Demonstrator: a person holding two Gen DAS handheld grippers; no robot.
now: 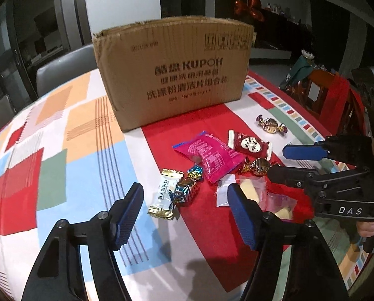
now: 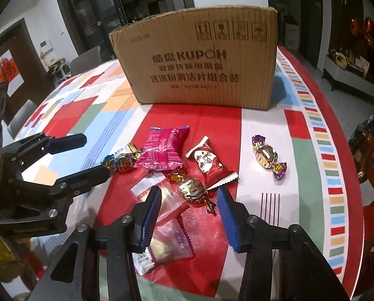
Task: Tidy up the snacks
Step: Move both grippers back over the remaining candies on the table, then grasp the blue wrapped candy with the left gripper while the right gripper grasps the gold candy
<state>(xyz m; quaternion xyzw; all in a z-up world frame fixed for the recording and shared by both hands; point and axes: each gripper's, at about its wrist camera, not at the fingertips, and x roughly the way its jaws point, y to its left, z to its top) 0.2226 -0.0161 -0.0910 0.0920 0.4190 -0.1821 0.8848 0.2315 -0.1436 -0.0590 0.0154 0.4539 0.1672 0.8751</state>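
Note:
Several wrapped snacks lie on the patchwork tablecloth in front of a cardboard box (image 1: 171,72), also in the right wrist view (image 2: 199,65). A pink packet (image 1: 209,156) (image 2: 163,150) lies in the middle. A dark red candy (image 1: 249,144) (image 2: 209,163), a gold-red candy (image 1: 258,166) (image 2: 193,189), a purple-gold candy (image 1: 271,125) (image 2: 268,156), a blue-gold candy (image 1: 187,188) (image 2: 123,161), a white-gold packet (image 1: 164,197) and clear packets (image 1: 252,192) (image 2: 166,240) lie around it. My left gripper (image 1: 187,215) is open and empty above the blue-gold candy. My right gripper (image 2: 188,215) is open and empty just before the gold-red candy.
The tablecloth (image 1: 49,150) covers a round table. Grey chairs (image 1: 64,75) stand behind it on the left. A wooden chair with red cloth (image 1: 334,100) stands at the right. The right gripper (image 1: 309,163) shows in the left wrist view, the left gripper (image 2: 76,155) in the right wrist view.

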